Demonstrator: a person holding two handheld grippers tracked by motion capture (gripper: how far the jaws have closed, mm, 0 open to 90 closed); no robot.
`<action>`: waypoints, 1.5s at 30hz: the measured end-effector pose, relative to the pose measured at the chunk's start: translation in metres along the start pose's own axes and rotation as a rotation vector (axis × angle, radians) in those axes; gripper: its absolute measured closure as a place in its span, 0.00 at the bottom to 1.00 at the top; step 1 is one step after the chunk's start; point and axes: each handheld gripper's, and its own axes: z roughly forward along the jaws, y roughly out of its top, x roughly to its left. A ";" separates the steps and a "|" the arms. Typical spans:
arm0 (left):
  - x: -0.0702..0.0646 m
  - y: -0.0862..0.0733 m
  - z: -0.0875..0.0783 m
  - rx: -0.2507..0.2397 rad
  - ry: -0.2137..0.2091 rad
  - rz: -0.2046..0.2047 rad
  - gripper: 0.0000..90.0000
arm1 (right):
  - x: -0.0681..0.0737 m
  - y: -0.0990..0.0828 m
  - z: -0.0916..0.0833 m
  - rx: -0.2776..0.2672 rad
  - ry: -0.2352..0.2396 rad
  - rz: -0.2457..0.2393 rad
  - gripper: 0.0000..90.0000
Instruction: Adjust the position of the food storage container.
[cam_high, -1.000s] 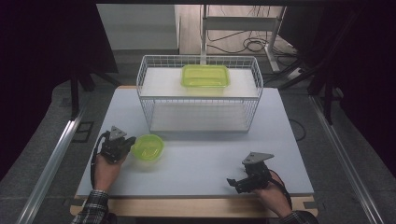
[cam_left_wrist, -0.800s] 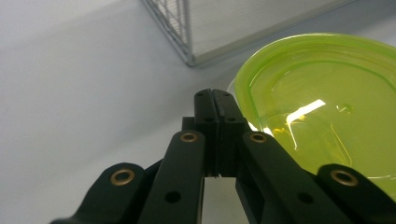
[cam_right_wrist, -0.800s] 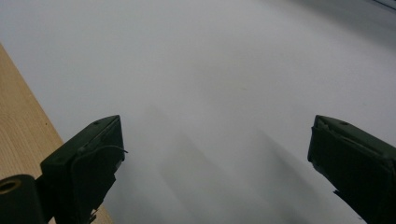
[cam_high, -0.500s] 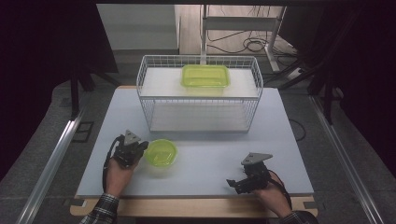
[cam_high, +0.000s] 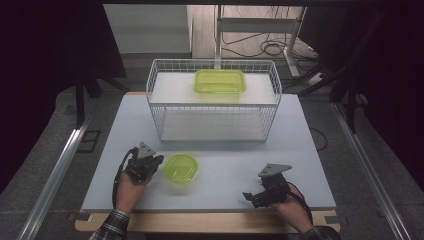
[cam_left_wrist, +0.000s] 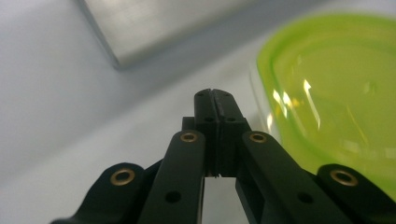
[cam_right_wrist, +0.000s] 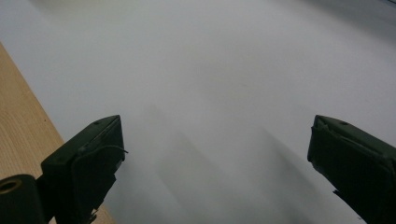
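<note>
From above, the left tool (cam_high: 159, 162) sits just beside the round green lid (cam_high: 181, 168) on the pale tabletop (cam_high: 300, 150). The left gripper view shows its jaws pressed together on nothing, the lid's rim (cam_left_wrist: 336, 93) just beside them. The right tool (cam_high: 252, 196) rests near the front edge, jaws spread wide. Behind stands a wire basket (cam_high: 214, 107) bearing a green container (cam_high: 220, 81); cables lie on the dark floor beyond.

A pale grey rectangular tabletop (cam_high: 310, 165) carries a white wire basket (cam_high: 215, 107) toward its far edge and a round translucent green plastic lid (cam_high: 181, 167) near its front-left corner.
</note>
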 end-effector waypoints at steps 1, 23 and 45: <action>0.000 -0.002 0.002 0.017 -0.021 0.010 1.00 | 0.000 0.000 0.000 0.001 0.000 0.000 0.05; -0.029 0.003 0.019 0.074 -0.208 0.060 1.00 | 0.002 -0.001 0.003 0.014 0.005 -0.008 0.05; -0.089 0.015 0.035 0.089 -0.341 0.162 0.99 | 0.004 -0.001 0.006 0.027 0.013 -0.013 0.05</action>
